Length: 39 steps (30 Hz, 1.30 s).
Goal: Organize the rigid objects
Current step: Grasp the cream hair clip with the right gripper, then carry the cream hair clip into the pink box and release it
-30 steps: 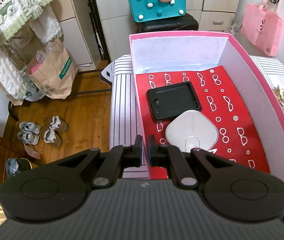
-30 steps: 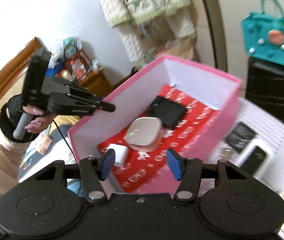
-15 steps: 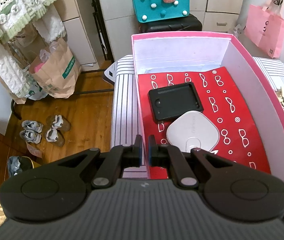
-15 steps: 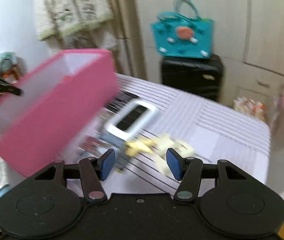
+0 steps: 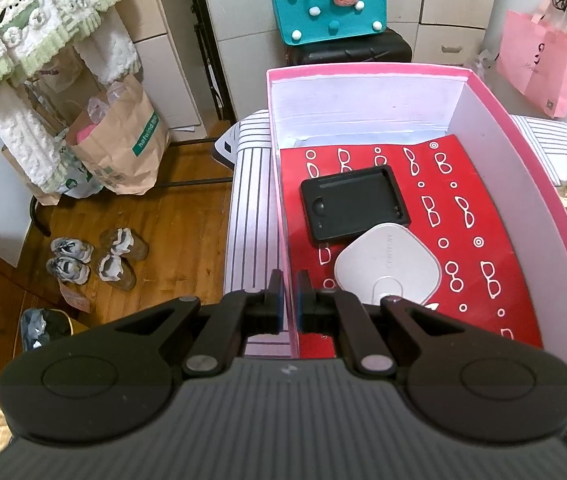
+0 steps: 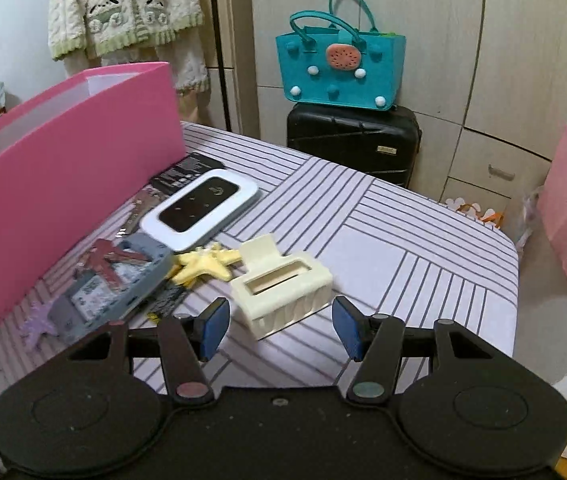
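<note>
The left gripper (image 5: 289, 300) clamps the pink box (image 5: 523, 148) wall between its jaws. The right gripper (image 6: 281, 330) hovers, jaws wide and empty, a cream hair claw (image 6: 283, 294) just ahead between them.

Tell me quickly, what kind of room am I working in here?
Probably a bedroom: a striped bed sheet as work surface, wardrobe doors behind, a suitcase and shoes on the wooden floor.
</note>
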Each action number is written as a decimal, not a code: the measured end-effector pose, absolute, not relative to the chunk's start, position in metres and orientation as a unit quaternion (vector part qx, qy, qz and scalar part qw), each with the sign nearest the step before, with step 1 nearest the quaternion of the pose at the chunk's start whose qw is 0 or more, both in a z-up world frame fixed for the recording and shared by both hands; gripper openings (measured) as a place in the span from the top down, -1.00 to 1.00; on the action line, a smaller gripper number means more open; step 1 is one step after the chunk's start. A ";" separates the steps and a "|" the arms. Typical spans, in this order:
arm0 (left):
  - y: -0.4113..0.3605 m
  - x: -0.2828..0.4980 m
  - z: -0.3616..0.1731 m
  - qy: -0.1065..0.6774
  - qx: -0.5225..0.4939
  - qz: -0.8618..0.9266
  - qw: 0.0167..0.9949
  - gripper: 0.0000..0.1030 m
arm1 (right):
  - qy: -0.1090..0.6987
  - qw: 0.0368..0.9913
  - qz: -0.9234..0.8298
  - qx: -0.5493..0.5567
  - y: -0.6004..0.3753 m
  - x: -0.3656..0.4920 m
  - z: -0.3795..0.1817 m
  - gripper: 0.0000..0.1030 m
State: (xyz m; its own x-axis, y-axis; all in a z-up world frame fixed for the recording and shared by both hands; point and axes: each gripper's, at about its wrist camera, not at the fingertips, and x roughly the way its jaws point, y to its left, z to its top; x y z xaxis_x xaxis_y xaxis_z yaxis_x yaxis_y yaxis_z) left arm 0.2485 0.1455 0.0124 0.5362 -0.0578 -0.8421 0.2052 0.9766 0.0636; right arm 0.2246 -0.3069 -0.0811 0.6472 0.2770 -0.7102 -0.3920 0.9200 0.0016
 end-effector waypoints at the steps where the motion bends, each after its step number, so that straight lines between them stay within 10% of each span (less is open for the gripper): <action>1: 0.146 0.249 0.013 0.476 0.077 -0.076 0.873 0.91 | 0.376 0.905 0.185 -0.079 -0.307 0.227 -0.083 -0.22; 39: 0.133 0.243 0.013 0.456 0.140 -0.080 0.875 0.91 | 0.277 0.898 0.336 -0.061 -0.204 0.215 0.033 -0.11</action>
